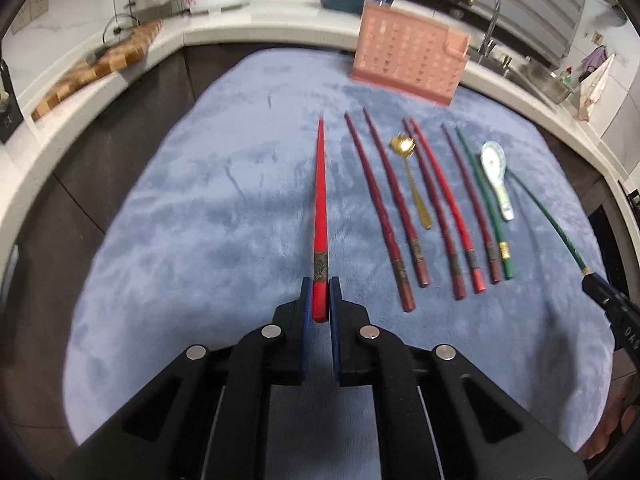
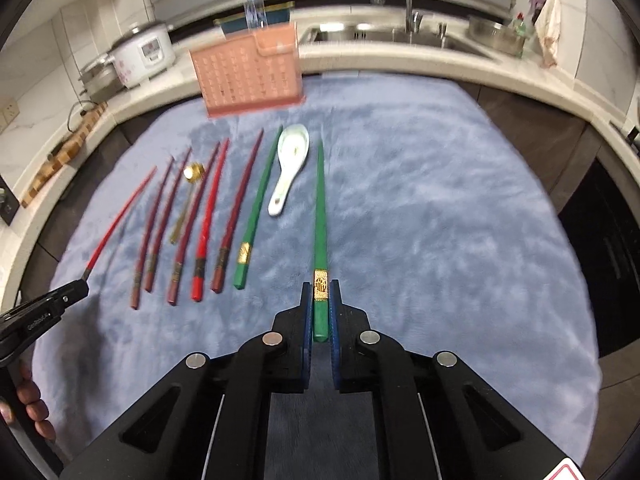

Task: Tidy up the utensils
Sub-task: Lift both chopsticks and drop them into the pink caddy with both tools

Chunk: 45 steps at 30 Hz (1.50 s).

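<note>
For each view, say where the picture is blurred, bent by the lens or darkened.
Left wrist view: pink rack and counter edge motion-smeared and bowed, corners dark. Right wrist view: the rack smears again, the counter arcs, while the green chopstick in the right gripper stays sharp.

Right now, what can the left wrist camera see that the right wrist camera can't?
Only the left wrist view shows the red chopstick pinched close up in the left gripper. Only the right wrist view shows the green chopstick pinched close up in the right gripper. Both show the pink rack, white spoon, gold spoon and blue cloth.
</note>
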Tool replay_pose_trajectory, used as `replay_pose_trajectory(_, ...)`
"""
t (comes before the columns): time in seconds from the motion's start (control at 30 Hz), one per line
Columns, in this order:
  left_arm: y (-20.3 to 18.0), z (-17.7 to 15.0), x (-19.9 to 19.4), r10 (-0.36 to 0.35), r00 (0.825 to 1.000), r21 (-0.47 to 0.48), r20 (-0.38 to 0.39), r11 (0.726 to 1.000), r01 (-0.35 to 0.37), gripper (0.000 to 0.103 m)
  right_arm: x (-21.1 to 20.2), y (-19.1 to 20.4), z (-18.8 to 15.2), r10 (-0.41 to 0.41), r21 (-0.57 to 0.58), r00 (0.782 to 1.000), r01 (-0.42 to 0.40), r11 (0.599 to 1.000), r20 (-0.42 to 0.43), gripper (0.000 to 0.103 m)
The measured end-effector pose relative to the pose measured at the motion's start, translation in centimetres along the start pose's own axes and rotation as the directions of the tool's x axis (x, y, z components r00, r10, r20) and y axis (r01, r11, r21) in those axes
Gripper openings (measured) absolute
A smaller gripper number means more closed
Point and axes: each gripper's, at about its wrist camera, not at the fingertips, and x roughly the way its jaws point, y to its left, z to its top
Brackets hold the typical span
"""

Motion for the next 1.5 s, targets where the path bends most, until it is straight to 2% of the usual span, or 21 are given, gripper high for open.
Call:
replay_pose_trajectory(0.2,0.1,1.7,-5.4,-0.007,0.995,0.005,0.102,1.0,0.007,0.007,-5.3,-0.9,2.4,0.003,0.024,0.995,-0.005,1.0,0.097,0.007)
replay_pose_trajectory(0.33,0.0,4.6,-8.6,-0.007,0.981,0.009,0.192,1.0,0.005,0.007,-8.5,-1.2,5.4,-0.004,0.025,0.983,0.0,1.0,0.184,0.007)
replay_pose_trajectory(0.53,-0.1,9.6,-11.7,-0.036,0.956,0.003,0.292,0.999,0.037,0.007,-10.8,-1.3,9.8,0.03,0.027,0.961,-0.039,0.999,0.274,0.007)
replay_pose_trajectory(0.67,-0.3,12.7,-12.9,-0.058,0.941,0.009,0.333,0.998,0.058,0.007,-11.6,-0.8,12.7,0.046,0.011,0.946,-0.052,0.999,0.321,0.007)
replay_pose_trajectory(0.8,-0.9,15.9,-13.9,-0.084,0.924,0.035,0.372,0.996,0.076,0.007,-12.0,-0.6,15.9,0.084,0.02,0.928,-0.098,0.995,0.364,0.007)
replay_pose_trajectory(0.9,-1.7,18.9,-14.8,-0.103,0.905,0.051,0.414,0.995,0.089,0.007,-11.8,-0.4,18.7,0.114,0.025,0.909,-0.135,0.99,0.402,0.007)
replay_pose_trajectory(1.1,-3.8,26.5,-15.5,-0.119,0.84,0.065,0.53,0.993,0.1,0.007,-10.1,0.9,25.4,0.151,0.007,0.875,-0.174,0.985,0.46,0.007)
replay_pose_trajectory(1.2,-5.0,30.2,-14.7,-0.114,0.817,0.07,0.565,0.993,0.09,0.007,-8.9,1.9,28.4,0.153,-0.015,0.862,-0.166,0.986,0.483,0.007)
replay_pose_trajectory(1.3,-5.7,32.9,-13.6,-0.112,0.803,0.068,0.586,0.994,0.089,0.007,-7.4,2.8,31.4,0.15,-0.029,0.851,-0.156,0.987,0.504,0.007)
replay_pose_trajectory(1.43,-6.5,36.7,-11.7,-0.116,0.773,0.077,0.623,0.993,0.087,0.007,-4.7,3.3,34.5,0.154,-0.031,0.846,-0.16,0.987,0.51,0.007)
replay_pose_trajectory(1.5,-6.7,37.6,-10.4,-0.116,0.774,0.075,0.623,0.993,0.089,0.007,-3.0,3.4,35.6,0.164,-0.03,0.849,-0.173,0.985,0.502,0.007)
